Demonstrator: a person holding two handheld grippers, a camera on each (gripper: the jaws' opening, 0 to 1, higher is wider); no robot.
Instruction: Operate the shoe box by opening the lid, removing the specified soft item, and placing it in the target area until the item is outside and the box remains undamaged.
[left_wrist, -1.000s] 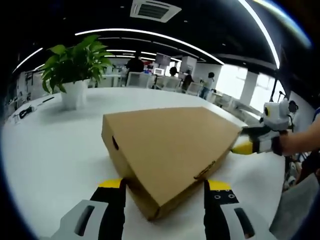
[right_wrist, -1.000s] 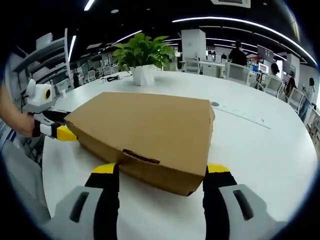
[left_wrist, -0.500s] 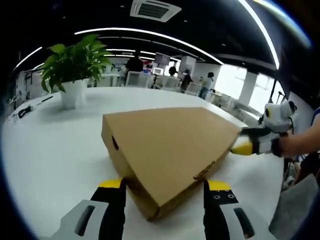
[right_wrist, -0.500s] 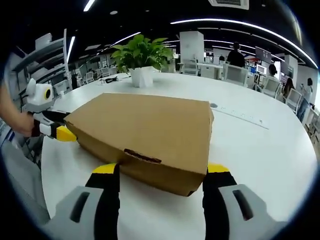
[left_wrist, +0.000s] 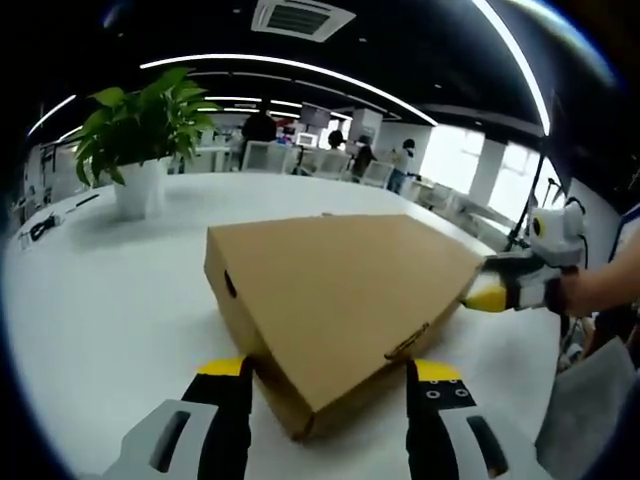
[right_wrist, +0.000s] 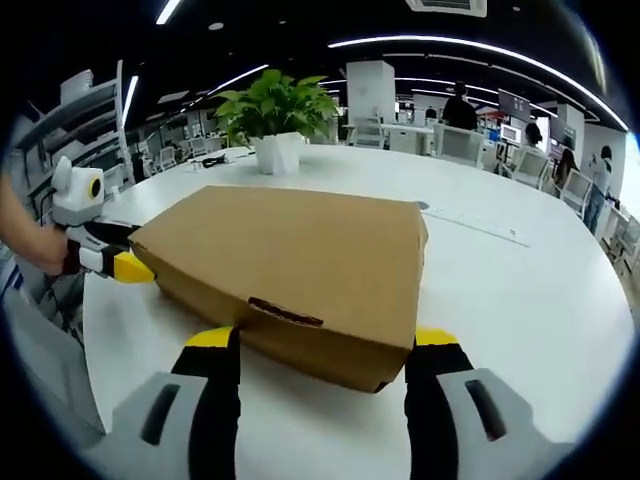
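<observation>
One closed shoe box (left_wrist: 340, 295) lies flat, long axis spanning both grippers.

Illumination is bright and even, supplied by ceiling light strips (left_wrist: 290, 68) and daylight from windows (left_wrist: 480, 170), which are overexposed. Shadows are soft. Fisheye distortion bends edges; background detail is slightly soft.

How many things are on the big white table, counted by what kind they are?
Box: 1
Potted plant: 1
Ruler: 1
Black cable: 1
Total: 4, all on the table.
</observation>
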